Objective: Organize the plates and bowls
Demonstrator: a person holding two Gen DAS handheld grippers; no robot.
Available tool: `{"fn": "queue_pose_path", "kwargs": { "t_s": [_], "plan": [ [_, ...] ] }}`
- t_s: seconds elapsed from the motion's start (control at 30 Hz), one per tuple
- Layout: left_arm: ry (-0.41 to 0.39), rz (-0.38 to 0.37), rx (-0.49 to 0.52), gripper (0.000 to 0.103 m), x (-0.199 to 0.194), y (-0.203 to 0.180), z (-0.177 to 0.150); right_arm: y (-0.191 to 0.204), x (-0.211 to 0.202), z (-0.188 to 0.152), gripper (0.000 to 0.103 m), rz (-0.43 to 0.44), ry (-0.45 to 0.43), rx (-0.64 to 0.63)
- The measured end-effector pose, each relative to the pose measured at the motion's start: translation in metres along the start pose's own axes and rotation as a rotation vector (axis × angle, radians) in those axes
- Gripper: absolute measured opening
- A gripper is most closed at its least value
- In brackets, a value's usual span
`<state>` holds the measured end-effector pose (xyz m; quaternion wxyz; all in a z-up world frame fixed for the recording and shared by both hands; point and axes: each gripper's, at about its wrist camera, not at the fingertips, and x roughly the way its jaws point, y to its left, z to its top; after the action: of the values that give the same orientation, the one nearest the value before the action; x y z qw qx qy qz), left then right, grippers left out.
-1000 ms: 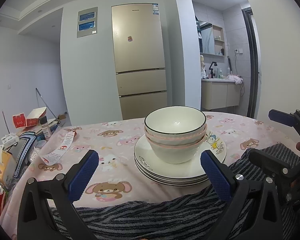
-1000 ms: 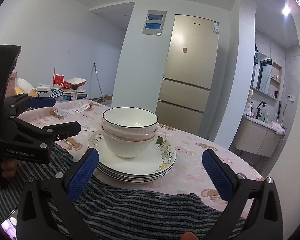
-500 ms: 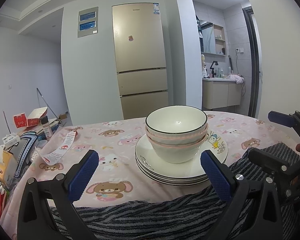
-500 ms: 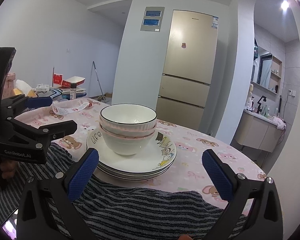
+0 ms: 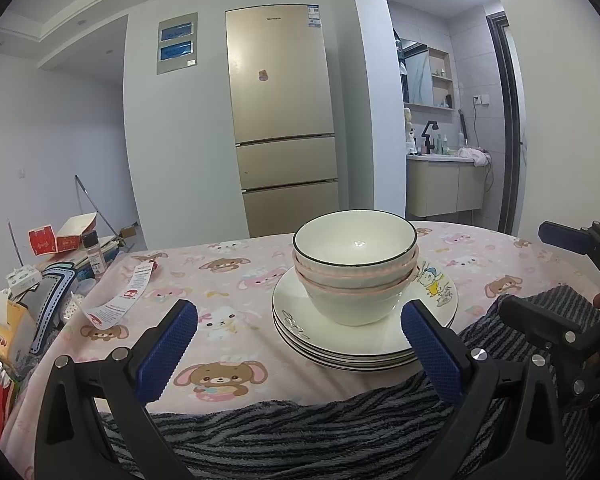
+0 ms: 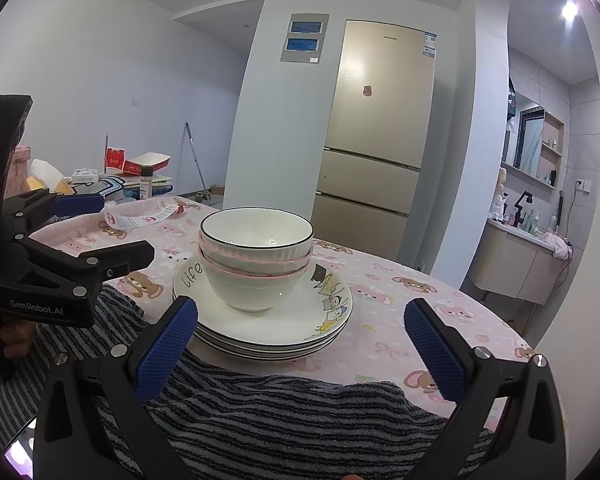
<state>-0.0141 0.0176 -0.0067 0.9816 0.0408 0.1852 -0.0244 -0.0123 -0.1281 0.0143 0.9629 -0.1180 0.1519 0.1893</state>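
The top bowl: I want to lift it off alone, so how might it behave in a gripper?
The top bowl looks like glazed ceramic, so probably rigid, breakable and slick against the pads. It sits nested in the pink-rimmed bowls, so it may drag the next one up. Both the left gripper and right gripper are open and apart from the stack.

A home; fridge (image 5: 282, 120), bathroom sink (image 5: 440, 156), dining table (image 5: 228, 276) with cartoon cloth
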Motion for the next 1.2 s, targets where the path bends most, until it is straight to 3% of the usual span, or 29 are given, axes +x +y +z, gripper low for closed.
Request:
{"fn": "queue_pose_path", "kwargs": {
  "t_s": [1.2],
  "plan": [
    [-0.005, 0.010, 0.023, 0.103, -0.0010, -0.0024, 0.0027, 0.0062, -0.0084, -0.0009, 0.103, -0.007, -0.038, -0.019]
  ]
}}
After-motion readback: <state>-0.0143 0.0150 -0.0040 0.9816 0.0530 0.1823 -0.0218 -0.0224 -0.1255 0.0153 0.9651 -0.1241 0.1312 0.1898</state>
